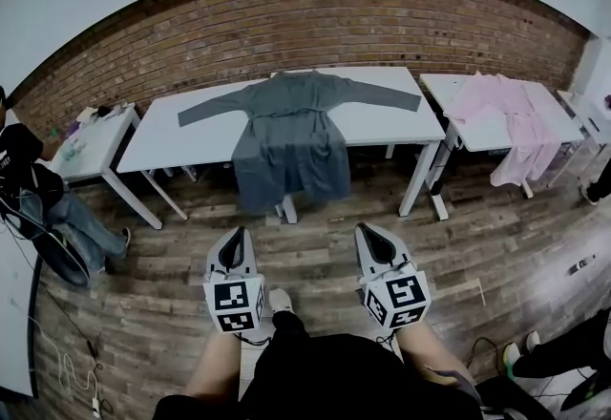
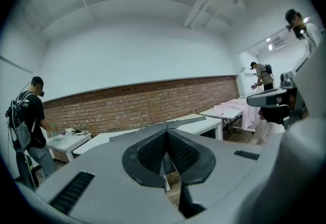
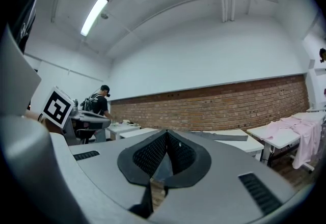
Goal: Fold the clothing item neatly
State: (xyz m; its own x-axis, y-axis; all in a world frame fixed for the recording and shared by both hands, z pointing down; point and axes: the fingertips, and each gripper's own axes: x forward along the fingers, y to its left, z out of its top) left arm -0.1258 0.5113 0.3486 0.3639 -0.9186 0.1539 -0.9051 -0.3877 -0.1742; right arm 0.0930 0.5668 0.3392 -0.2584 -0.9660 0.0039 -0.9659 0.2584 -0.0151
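Grey robe (image 1: 289,136) lies spread on the bench (image 1: 387,122).
Your left tool (image 1: 236,235) and right tool (image 1: 368,231) are closed, empty; it looks limp, so pinch a sleeve.

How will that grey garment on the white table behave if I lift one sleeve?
Probably floppy: the grey garment drapes limp over the white table's front edge. Its hanging lower half may drag the rest off if tugged forward. Lifted by one sleeve, it would likely sag and bunch.

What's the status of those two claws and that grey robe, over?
Left gripper and right gripper both shut, empty, short of the table. Grey robe spread unfolded, hem hanging over front edge. Nothing seen in the way.
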